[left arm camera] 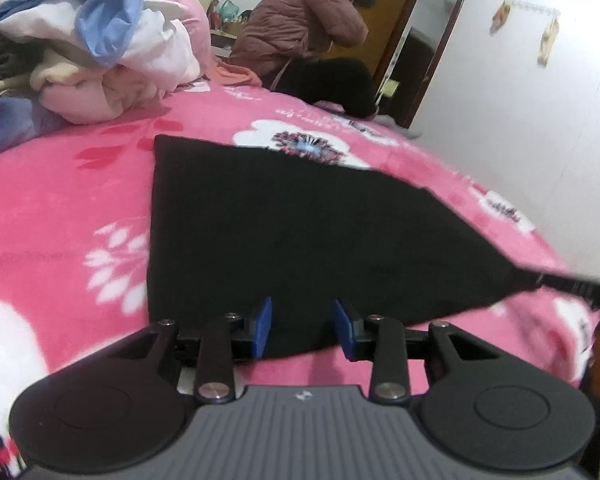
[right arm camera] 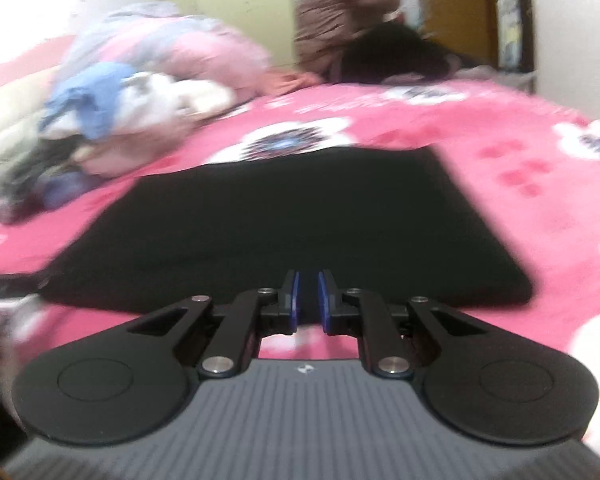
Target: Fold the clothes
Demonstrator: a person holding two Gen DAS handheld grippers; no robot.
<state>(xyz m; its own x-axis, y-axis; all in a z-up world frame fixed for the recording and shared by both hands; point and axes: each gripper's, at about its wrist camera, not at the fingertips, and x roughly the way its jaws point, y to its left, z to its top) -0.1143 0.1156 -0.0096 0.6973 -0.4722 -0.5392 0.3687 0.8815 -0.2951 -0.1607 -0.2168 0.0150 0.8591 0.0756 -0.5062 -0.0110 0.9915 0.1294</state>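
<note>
A black garment (left arm camera: pixel 284 232) lies spread flat on a pink flowered blanket (left arm camera: pixel 60 208) covering a bed, its near hem just ahead of both grippers. The left gripper (left arm camera: pixel 302 326) has its blue fingers (left arm camera: pixel 263 326) partly apart over that hem, gripping nothing. The right gripper (right arm camera: pixel 308 300) shows its fingers (right arm camera: pixel 295 300) drawn narrow with dark cloth between them, apparently pinching the near edge, though blur makes the hold hard to confirm. In the left view a taut dark strip (left arm camera: pixel 560 280) runs off the garment's right corner.

The step in hand looks like taking the near edge for a fold. Done well, the left fingers would close squarely on the hem, catching every layer, level with the right-hand grip, so the edge lifts straight and lands even with the far side.

A pile of unfolded clothes (left arm camera: pixel 92 48) waits at the back, near a person in a padded coat (left arm camera: pixel 308 20).
</note>
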